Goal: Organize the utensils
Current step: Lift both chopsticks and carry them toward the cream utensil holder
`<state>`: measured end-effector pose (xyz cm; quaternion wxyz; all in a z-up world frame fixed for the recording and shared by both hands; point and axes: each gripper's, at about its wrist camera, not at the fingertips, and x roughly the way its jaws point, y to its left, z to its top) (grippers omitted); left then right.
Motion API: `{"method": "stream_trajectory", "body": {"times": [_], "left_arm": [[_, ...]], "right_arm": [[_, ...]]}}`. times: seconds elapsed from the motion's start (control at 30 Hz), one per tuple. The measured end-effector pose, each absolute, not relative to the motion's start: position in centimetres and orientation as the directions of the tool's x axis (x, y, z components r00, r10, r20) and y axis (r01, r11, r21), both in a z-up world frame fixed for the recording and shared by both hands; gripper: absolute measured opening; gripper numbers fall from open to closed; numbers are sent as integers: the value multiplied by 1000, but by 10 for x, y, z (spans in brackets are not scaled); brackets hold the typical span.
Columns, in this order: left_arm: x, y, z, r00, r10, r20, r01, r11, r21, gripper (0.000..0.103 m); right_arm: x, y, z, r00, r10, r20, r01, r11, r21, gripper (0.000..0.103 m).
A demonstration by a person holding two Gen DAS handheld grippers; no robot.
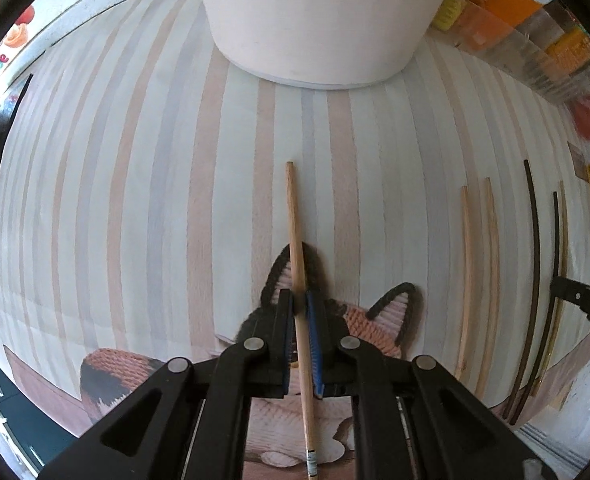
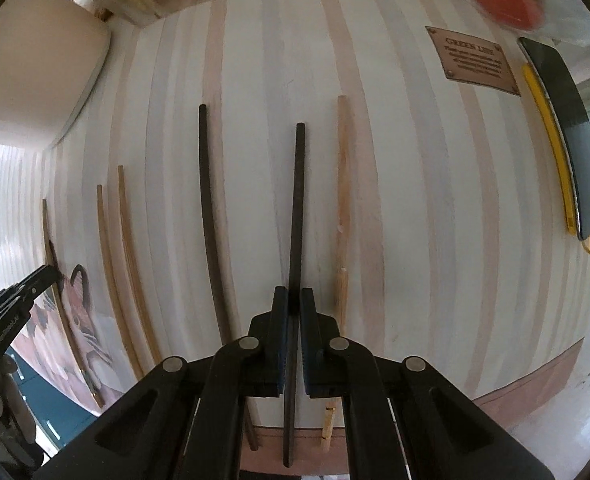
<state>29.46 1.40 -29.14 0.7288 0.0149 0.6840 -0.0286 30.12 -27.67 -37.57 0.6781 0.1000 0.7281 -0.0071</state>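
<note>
The left gripper (image 1: pixel 299 300) points straight down, clamped on a light wooden chopstick (image 1: pixel 295 232) running lengthwise between its pads over the cat picture (image 1: pixel 379 320) on the striped mat (image 1: pixel 135 200). The right gripper (image 2: pixel 294 300), also pointing down, is clenched on a black chopstick (image 2: pixel 297 200), between another black one (image 2: pixel 209 208) and a wooden one (image 2: pixel 341 184) on the mat.

Left gripper (image 1: pixel 299 300): matte black plastic linkage arms, four round silver pivot pins, triangular cut-outs in outer arms, blue ribbed pads (image 1: pixel 315 344) lining inner finger faces. Right gripper (image 2: pixel 294 298): same black build, four silver pins nearer camera than fingertips, blue pads (image 2: pixel 282 354) inside fingers. White lettering on left gripper's side, too blurred to read.
</note>
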Motion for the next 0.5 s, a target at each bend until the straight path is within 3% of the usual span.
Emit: {"method": "stream_trajectory", "body": {"times": [0.5], "left_arm": [[295, 3, -291, 55, -3, -998, 93, 996, 3, 8]], "right_arm": [[326, -268, -376, -110, 116, -987, 130, 986, 102, 6]]}}
